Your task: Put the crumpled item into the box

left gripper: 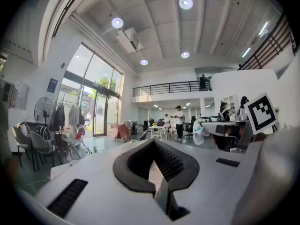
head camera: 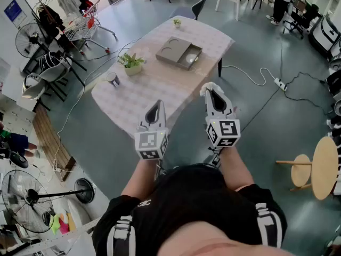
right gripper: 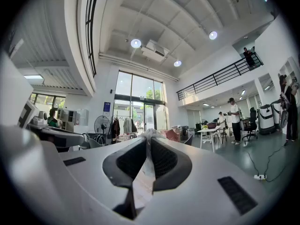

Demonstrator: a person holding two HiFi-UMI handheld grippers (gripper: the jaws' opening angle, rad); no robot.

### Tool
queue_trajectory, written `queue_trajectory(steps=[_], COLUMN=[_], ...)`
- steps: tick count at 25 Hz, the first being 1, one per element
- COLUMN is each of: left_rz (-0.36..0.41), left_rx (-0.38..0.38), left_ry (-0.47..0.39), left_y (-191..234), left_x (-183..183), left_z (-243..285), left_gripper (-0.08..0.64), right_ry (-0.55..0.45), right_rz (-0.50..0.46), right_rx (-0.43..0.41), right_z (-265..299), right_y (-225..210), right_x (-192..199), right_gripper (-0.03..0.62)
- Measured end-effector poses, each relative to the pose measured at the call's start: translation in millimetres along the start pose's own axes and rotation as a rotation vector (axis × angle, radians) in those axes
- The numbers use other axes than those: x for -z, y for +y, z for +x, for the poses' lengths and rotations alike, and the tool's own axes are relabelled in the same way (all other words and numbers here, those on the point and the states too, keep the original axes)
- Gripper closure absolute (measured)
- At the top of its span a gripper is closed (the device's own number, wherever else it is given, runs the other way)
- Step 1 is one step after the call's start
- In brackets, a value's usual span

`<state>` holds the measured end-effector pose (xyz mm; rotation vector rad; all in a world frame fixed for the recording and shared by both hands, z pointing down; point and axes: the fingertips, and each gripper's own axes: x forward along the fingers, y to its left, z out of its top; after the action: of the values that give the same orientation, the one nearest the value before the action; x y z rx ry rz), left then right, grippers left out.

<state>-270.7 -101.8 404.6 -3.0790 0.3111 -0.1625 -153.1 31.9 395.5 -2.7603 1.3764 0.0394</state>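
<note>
A pale checked cloth covers the tabletop. A potted plant stands near its left edge, with a cup just beside it towards the near corner. A smaller plant pot sits at the far end, and a dark chair stands beyond that. A shopping trolley is parked to the left. On the floor at the right lies a power strip.

The pale checked table holds four things — a grey box, a leafy plant, a tiny plant and a cup.
</note>
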Motion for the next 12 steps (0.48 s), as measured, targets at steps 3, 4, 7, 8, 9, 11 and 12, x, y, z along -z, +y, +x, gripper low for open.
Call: queue_trajectory(steps=[3,4,7,8,9,11,12], left_rz=[0.002,0.003,0.008,0.01,0.013,0.015,0.016], left_rx=[0.0,-0.002,-0.006,-0.008,-0.009,-0.012,-0.014], left_ry=[-0.004,-0.006,-0.009,-0.008,-0.008,-0.008,-0.009], left_y=[-4,-6,-14,-17,-21,-29,-33], left_x=[-2,-3,-7,-8,-9,-11,-12], left_z=[2,3,6,7,9,13,15], left_gripper=[0.569,0.568,0.568,0.568,0.568,0.568,0.568], right_ry=[-0.001,-0.006,-0.034,-0.038,-0.04,-0.035,-0.033], right_rz=[-0.004,-0.004,0.012,0.018,0.023,0.029,0.029], right_rx=[-0.004,-0.007,-0.01,-0.01,-0.009,-0.009,-0.01], right_z=[-1,-2,-5,-6,-6,-7,-8], right_y=[-3,-4,-13,-18,-23,-33,-37], right_x=[1,0,-5,-6,-6,-5,-5], right_gripper=[0.565,0.565,0.565,0.563,0.563,0.563,0.563])
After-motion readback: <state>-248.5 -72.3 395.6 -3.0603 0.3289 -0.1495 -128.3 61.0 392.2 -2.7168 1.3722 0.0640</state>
